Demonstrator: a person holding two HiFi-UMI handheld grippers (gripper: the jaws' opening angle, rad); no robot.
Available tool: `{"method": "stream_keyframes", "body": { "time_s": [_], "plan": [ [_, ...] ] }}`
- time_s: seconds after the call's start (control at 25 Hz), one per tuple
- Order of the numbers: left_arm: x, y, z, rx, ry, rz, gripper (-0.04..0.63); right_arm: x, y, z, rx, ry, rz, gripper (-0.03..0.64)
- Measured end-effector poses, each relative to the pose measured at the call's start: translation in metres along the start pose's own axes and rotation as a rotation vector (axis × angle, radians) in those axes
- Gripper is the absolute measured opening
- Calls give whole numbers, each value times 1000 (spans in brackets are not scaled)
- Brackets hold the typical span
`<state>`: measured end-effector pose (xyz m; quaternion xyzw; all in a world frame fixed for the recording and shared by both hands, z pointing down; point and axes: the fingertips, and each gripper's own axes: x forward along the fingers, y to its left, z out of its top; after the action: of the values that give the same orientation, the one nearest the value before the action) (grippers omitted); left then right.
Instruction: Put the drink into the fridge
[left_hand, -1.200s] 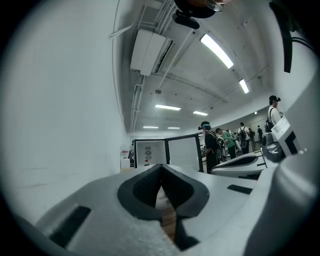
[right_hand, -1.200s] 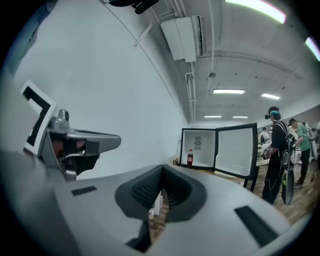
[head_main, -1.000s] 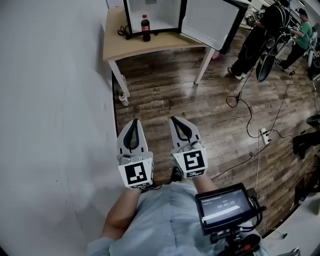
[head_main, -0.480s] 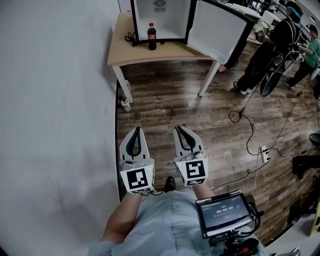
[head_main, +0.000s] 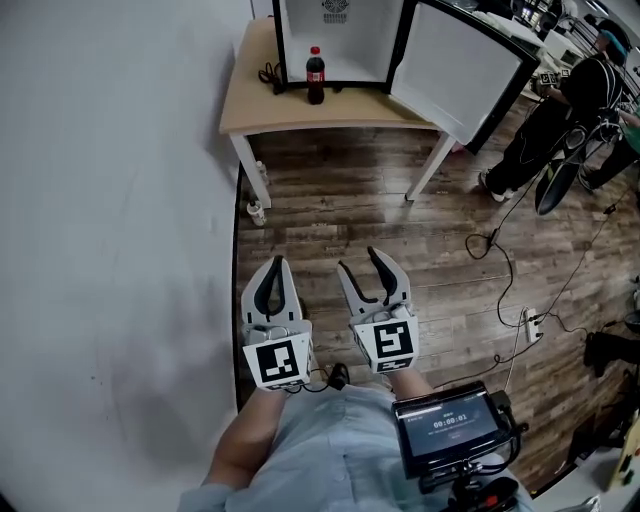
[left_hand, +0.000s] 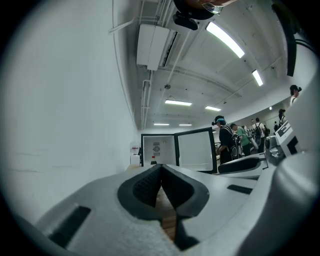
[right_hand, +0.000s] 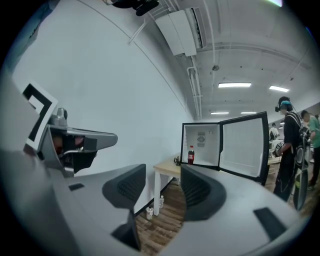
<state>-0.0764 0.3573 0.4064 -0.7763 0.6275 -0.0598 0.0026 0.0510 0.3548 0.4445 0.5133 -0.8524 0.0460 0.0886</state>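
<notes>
A cola bottle with a red cap stands upright on a light wooden table, just in front of a small fridge whose door hangs open to the right. The bottle and the fridge also show far ahead in the right gripper view. Both grippers hover over the wood floor, well short of the table. My left gripper is shut with nothing in it. The jaws of my right gripper are opening, and nothing is between them.
A white wall runs along the left. A small bottle stands on the floor by the table leg. Cables and a power strip lie on the floor at right, where people stand. A handheld screen sits below.
The view has come closer to the table and fridge. My right gripper's jaws have spread apart; the left gripper stays shut.
</notes>
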Motion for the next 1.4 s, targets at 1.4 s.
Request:
{"method": "stream_keyframes", "body": {
  "time_s": [1.4],
  "plan": [
    [302,92,-38,11,66,-193,8,294,-108,10,39,23,-147,198]
  ]
}}
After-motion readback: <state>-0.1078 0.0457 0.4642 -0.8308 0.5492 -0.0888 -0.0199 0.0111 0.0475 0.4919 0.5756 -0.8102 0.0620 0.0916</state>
